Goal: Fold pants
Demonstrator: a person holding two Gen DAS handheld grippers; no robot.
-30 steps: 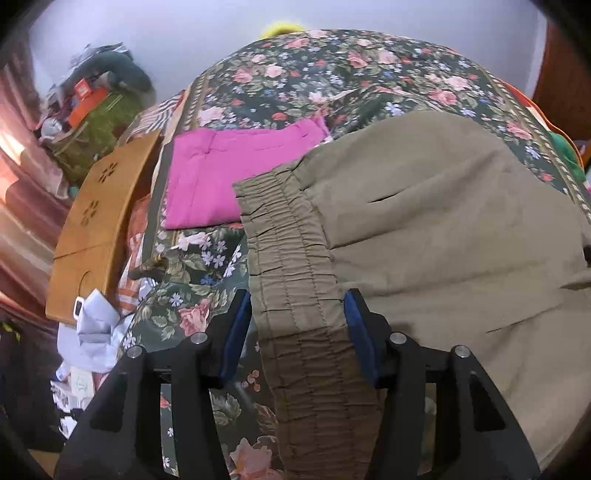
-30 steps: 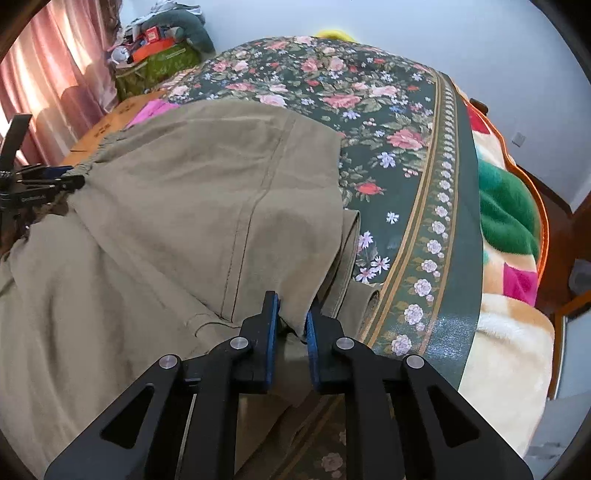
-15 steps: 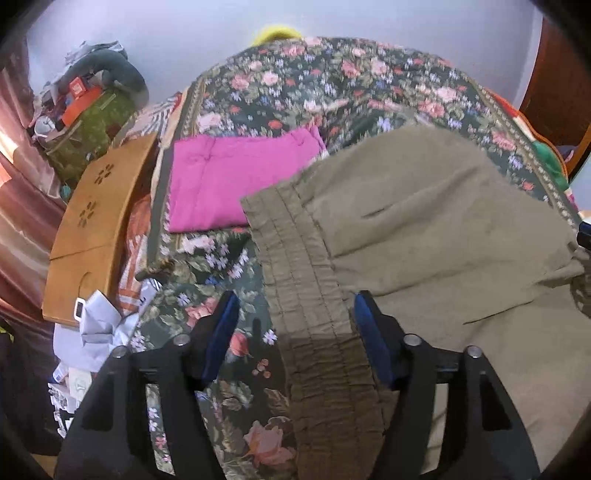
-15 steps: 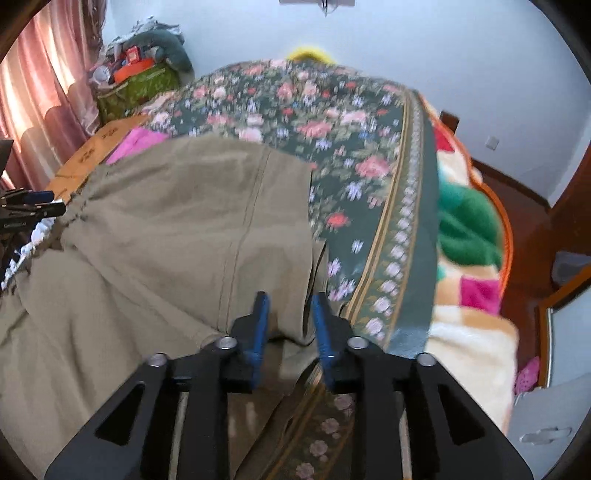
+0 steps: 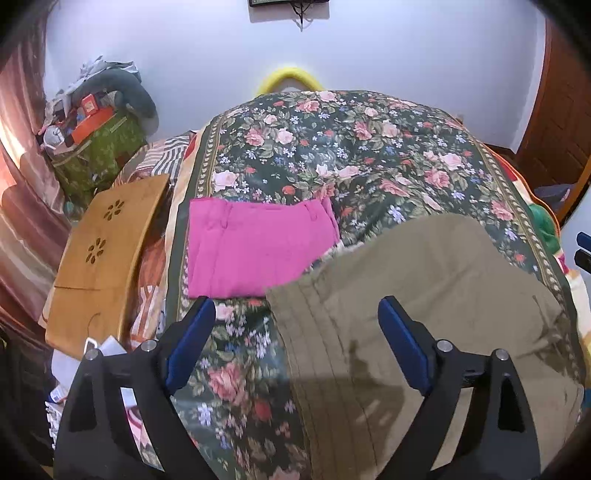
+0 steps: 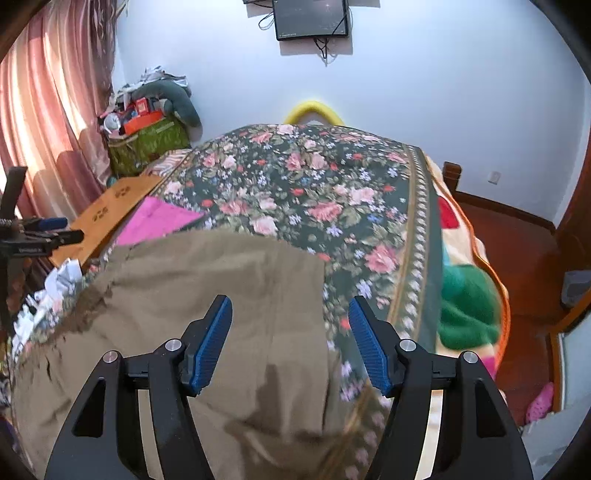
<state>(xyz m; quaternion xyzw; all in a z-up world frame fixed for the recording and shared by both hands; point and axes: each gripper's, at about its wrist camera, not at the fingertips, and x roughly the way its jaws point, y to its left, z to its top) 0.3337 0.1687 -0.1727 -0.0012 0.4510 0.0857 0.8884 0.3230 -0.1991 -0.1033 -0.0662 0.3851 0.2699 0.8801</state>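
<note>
Where the floral bedspread [image 5: 332, 147] nears its front edge, the olive pants [image 5: 424, 288] lie spread flat on it, the gathered waistband [image 5: 295, 332] running along their left side and the plain cloth reaching towards the bedspread's right border; in the right wrist view the same pants [image 6: 207, 295] cover the near left part of the bed, their right edge stopping short of the patterned border strip [image 6: 417, 236]; the left gripper [image 5: 295, 350] hovers above the waistband with its blue pads [image 5: 192, 343] wide apart and nothing between them, its jaws having just been opening; the right gripper [image 6: 290, 339] hangs over the pants' right edge, jaws likewise parted and just been opening, no cloth pinched, the pads clear of the fabric below; beyond the waistband, towards the bedspread's left edge, a folded pink garment [image 5: 258, 247] lies flat, its near right corner touching or just overlapped by the olive cloth, which of the two I cannot tell; left of the bed stands a wooden board with flower cut-outs [image 5: 107, 251], with crumpled papers [image 5: 107, 350] by its near end; further back in the left corner a green bag [image 5: 99, 155] is heaped with clutter beside a pink curtain [image 6: 44, 129]; a yellow curved thing [image 6: 314, 110] shows behind the bed's far edge; a dark screen [image 6: 310, 18] hangs on the pale wall above it; a multicoloured blanket [image 6: 465, 302] lies over the bed's right side.
</note>
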